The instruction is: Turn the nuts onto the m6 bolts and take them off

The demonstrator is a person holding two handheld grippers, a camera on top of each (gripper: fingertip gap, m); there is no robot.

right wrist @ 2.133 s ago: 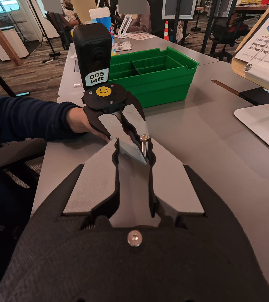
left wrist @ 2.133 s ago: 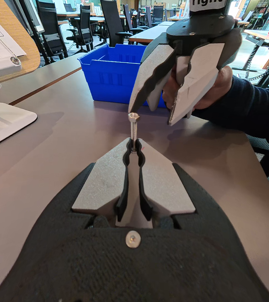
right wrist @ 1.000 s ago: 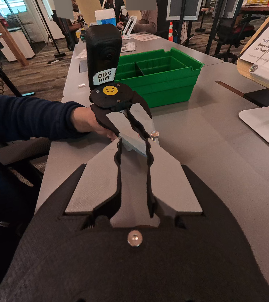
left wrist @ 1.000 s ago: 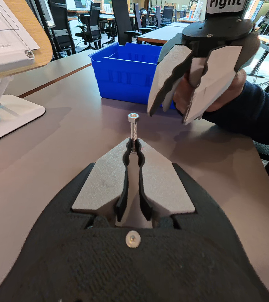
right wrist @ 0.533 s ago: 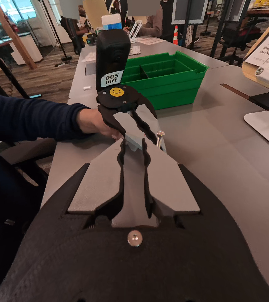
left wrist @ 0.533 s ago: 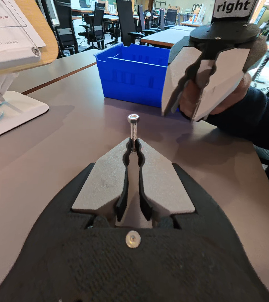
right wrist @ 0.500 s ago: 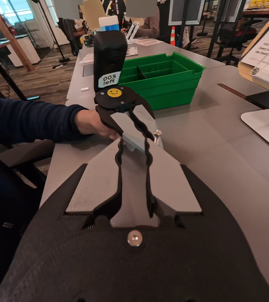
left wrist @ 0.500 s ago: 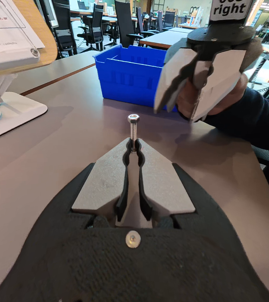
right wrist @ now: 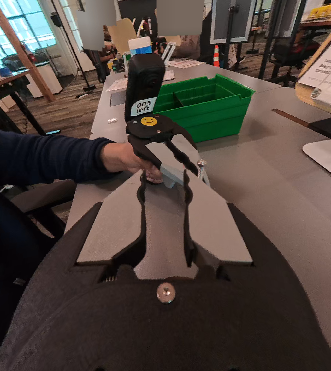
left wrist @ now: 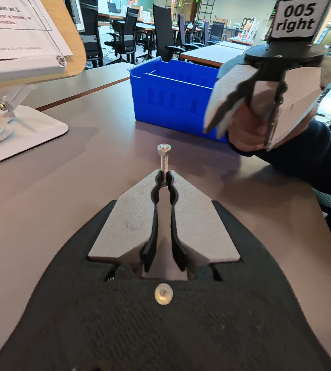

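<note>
My left gripper (left wrist: pixel 164 177) is shut on the threaded shank of a silver bolt (left wrist: pixel 164 158) and holds it upright over the grey table, hex head on top. No nut shows on the bolt. My right gripper (right wrist: pixel 163 176) is open and empty. In the left wrist view it (left wrist: pixel 241 136) hangs raised to the right of the bolt, in front of the blue bin, apart from the bolt. In the right wrist view the bolt (right wrist: pixel 201 167) stands just beyond my right fingertip (right wrist: pixel 186 180), held by the left gripper (right wrist: pixel 199 176).
A blue bin (left wrist: pixel 170 100) stands behind the bolt. A green divided bin (right wrist: pixel 210 114) stands behind the left gripper. A sign on a white stand (left wrist: pixel 24 128) is at the table's far side. A small metal part (right wrist: pixel 112 120) lies near the far table edge. Spacing between my two grippers at the tips: around 7 cm.
My right gripper has drawn back up and to the right, away from the bolt, and its jaws stand slightly wider. My left gripper still holds the bolt upright in the same place.
</note>
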